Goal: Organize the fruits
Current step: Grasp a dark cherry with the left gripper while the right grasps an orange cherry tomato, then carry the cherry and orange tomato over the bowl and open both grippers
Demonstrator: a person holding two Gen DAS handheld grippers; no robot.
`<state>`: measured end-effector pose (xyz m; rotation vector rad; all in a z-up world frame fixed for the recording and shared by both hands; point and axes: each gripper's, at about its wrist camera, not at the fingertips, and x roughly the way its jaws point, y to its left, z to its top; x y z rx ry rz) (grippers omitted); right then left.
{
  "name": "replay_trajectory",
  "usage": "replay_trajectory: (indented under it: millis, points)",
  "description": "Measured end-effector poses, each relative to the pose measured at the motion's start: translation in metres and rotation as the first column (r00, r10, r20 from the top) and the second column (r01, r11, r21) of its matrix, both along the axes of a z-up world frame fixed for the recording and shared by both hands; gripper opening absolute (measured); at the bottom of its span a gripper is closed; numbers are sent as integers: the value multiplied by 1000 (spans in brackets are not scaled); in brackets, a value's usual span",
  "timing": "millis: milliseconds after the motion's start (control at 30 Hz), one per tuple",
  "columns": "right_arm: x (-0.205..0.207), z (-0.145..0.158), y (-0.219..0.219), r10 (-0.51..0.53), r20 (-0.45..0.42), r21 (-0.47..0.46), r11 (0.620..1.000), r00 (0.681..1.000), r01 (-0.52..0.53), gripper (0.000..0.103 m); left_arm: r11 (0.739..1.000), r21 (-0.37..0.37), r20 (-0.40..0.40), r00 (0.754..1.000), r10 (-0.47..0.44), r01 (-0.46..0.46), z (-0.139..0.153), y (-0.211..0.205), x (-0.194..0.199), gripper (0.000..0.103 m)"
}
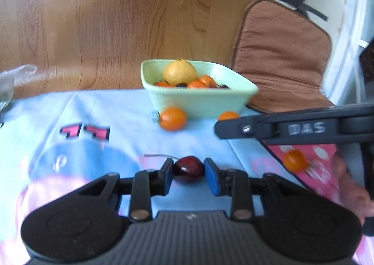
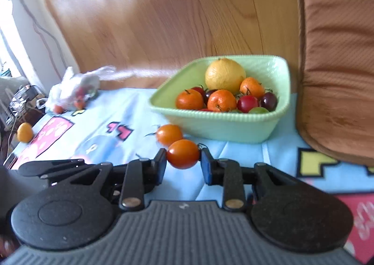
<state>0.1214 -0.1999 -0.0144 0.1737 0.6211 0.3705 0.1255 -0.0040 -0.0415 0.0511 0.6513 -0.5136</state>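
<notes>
The left gripper is clenched on a dark red cherry, low over the blue printed cloth. The right gripper grasps an orange cherry tomato, pointing toward the green bowl. This bowl holds a yellow citrus fruit, tangerines and small tomatoes.

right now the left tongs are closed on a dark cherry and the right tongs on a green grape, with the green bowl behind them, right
Not quite. The right tongs hold an orange cherry tomato, not a green grape; the right wrist view shows it between the pads. The rest stands: the left tongs are closed on the dark cherry, and the green bowl sits behind.
</notes>
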Motion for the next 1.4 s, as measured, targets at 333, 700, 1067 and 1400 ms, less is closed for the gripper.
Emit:
replay_trajectory:
  millis: [333,700,1067,1400]
  points:
    - [-136,-12,15,42,88,-84,996,995,-34,34,998,-33,21,998,-55,55,3,24,-94,29]
    - [-155,-30,31,11,101,-190,982,995,9,37,998,-24,58,997,-50,52,-8,23,-115,30]
    - [-146,-9,26,20,152,-177,984,988,7,34,995,-93,55,998,-28,33,18,29,-94,29]
    - [-33,31,-14,-77,238,-79,992,968,99,34,991,-133,58,998,8,0,72,-6,39,29]
